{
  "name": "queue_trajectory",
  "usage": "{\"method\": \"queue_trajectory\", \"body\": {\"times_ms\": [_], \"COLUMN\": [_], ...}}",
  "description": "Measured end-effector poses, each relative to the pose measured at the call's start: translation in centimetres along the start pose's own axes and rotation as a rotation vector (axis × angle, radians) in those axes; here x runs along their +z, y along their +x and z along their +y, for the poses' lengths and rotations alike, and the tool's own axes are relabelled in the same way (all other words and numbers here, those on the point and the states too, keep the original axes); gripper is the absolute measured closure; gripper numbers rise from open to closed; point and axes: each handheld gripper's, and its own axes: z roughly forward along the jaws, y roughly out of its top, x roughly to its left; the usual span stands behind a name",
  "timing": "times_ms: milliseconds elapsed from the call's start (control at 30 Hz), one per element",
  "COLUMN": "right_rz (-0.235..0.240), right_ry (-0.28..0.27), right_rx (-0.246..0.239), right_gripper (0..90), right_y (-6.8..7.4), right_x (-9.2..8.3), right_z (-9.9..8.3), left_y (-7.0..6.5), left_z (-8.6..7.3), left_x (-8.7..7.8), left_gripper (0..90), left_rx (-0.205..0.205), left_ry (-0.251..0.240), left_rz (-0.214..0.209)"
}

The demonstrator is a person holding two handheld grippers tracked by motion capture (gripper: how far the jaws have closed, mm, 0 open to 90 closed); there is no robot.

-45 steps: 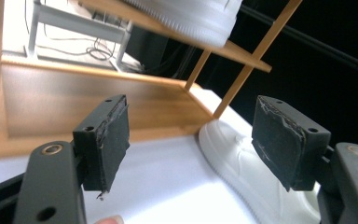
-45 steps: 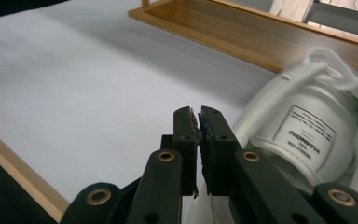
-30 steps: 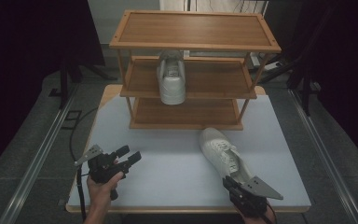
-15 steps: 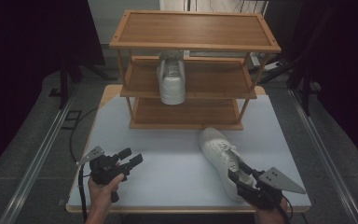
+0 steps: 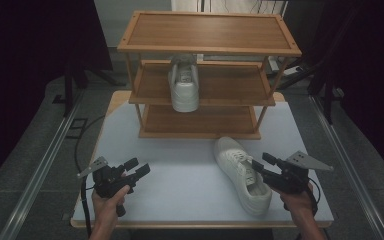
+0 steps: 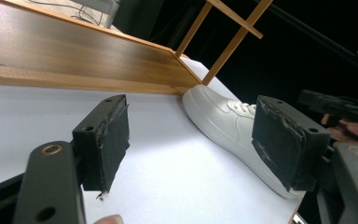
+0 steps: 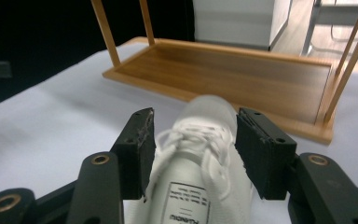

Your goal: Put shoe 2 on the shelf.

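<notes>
A white lace-up shoe (image 5: 236, 161) lies on the pale table (image 5: 180, 170), toe toward the wooden rack (image 5: 210, 32). A second white shoe (image 5: 185, 86) stands on the rack's middle shelf. My right gripper (image 5: 261, 162) hovers at the table shoe's right side. Its jaws have just been opening and stand open (image 7: 193, 144). The laced top of the shoe (image 7: 207, 112) shows in the gap, untouched by the pads. My left gripper (image 5: 139, 167) is open over the table's front left with nothing in it (image 6: 191, 135), pointing at the shoe (image 6: 219, 119).
The rack's bottom shelf (image 7: 233, 79) sits bare just beyond the shoe's toe, between slim corner posts (image 7: 349, 60). Floor rails (image 5: 45, 165) run along both sides of the table. The person's hand with the right gripper (image 6: 342, 109) shows far right in the left gripper view.
My right gripper has opened, letting go at the shoe's heel, and moved up and to the right. The shoe has kept its place. The left gripper has stayed put.
</notes>
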Motion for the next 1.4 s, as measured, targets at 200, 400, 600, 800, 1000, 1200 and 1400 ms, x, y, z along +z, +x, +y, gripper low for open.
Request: {"method": "queue_trajectory", "body": {"times_ms": [200,400,600,800,1000,1200,1400], "right_rz": [0.020,-0.008,-0.039,-0.014,-0.075,-0.085,-0.087], "right_ry": [0.034,0.104,0.165,0.162,0.160,0.098,0.013], "right_rx": [0.028,-0.009,-0.020,-0.020,-0.010,0.035,0.093], "right_gripper": [46.8,47.3,49.7,61.5,74.9,80.4,81.3], "right_y": [-1.2,-1.3,-1.9,-2.4,-2.5,-2.3,-1.3], "right_x": [1.8,3.2,4.6,5.2,5.0,4.7,3.7], "right_z": [-0.8,-1.6,-2.6,-3.2,-3.6,-3.9,-4.2], "left_y": [0.2,0.6,0.6,0.7,0.4,0.6,0.9], "left_z": [0.4,0.4,0.2,-0.1,-0.2,-0.1,-0.2], "left_x": [-1.1,-1.3,-1.1,-0.7,-0.7,-0.9,-0.8], "left_gripper": [28.2,27.8,27.7,27.7,27.8,27.9,28.0], "left_rx": [0.003,-0.011,-0.017,-0.024,-0.024,-0.027,-0.040], "left_ry": [-0.047,-0.042,-0.029,-0.023,-0.032,-0.038,-0.035], "left_rz": [0.024,0.022,0.018,0.034,0.037,0.042,0.049]}}
